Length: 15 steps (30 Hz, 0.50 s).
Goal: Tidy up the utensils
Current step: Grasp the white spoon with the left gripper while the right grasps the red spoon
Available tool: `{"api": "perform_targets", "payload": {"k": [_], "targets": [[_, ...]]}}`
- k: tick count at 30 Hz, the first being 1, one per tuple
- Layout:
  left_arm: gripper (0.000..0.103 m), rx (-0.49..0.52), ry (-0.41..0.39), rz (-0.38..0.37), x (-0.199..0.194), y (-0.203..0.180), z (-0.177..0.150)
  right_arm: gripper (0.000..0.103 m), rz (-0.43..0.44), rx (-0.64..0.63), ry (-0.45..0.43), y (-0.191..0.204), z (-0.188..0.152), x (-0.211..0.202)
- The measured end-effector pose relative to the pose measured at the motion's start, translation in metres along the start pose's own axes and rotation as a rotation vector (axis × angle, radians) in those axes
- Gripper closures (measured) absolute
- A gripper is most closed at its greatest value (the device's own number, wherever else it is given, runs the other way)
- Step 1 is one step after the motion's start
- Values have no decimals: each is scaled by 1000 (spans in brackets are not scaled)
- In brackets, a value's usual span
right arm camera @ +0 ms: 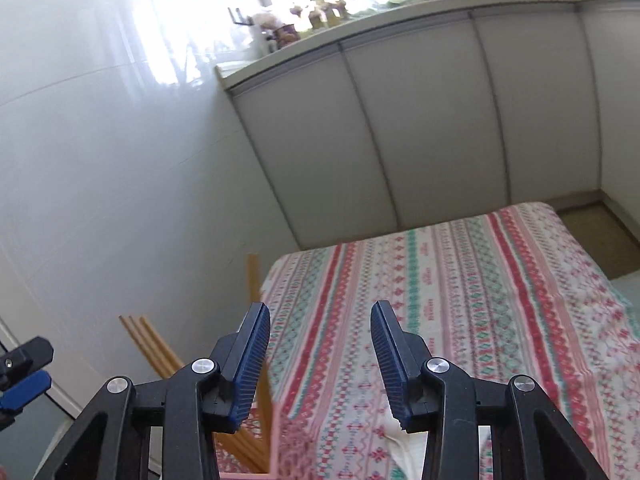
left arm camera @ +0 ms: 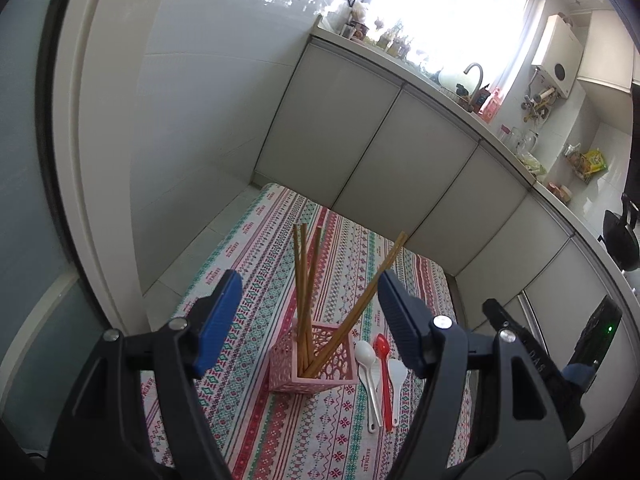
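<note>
Blue-padded jaws of our left gripper (left arm camera: 310, 320) fill the foreground of the left wrist view, spread wide with nothing between them. Past them a pink holder (left arm camera: 314, 360) stands on the patterned cloth (left arm camera: 248, 400), with four chopsticks (left arm camera: 304, 280) in it — three lean together, one splays to the right. Just right of the holder lie the spoons (left arm camera: 378, 376): two white, one red between them, bowls away from us and handles toward us. We judge these the next things to go in. To do it well we should take one spoon at a time by the handle, lift it clear of its neighbours, and lower it into the free part of the holder. The splayed chopstick leans over the spoons and could be knocked on the way.

From the right wrist view, our right gripper (right arm camera: 320, 344) is also released, jaws apart over bare cloth and grasping nothing. Chopstick tops show at lower left, and a pink edge of the holder sits low between the jaws. White cupboards (right arm camera: 420, 128) stand behind, well apart — nothing else crowds us.
</note>
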<state>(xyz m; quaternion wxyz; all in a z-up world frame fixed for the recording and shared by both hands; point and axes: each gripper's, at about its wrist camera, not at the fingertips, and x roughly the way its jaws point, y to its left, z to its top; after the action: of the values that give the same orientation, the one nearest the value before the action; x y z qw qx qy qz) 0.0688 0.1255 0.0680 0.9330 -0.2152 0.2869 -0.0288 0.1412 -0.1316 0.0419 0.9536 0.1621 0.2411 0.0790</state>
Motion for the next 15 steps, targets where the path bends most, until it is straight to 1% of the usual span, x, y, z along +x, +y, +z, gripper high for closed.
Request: {"api": "perform_targets", "payload": {"k": [3, 6, 10, 13, 15], "targets": [[32, 33, 19, -22, 3, -13, -2, 49, -57, 10, 21, -27, 12, -17], [32, 63, 47, -40, 6, -27, -6, 49, -114, 1, 56, -49, 21, -29], [32, 109, 80, -23, 12, -47, -18, 48, -169, 24, 97, -77, 23, -36], [32, 145, 124, -9, 23, -68, -31, 48, -192, 48, 161, -94, 19, -31], [32, 178, 174, 1, 35, -84, -44, 48, -218, 58, 211, -103, 14, -25]]}}
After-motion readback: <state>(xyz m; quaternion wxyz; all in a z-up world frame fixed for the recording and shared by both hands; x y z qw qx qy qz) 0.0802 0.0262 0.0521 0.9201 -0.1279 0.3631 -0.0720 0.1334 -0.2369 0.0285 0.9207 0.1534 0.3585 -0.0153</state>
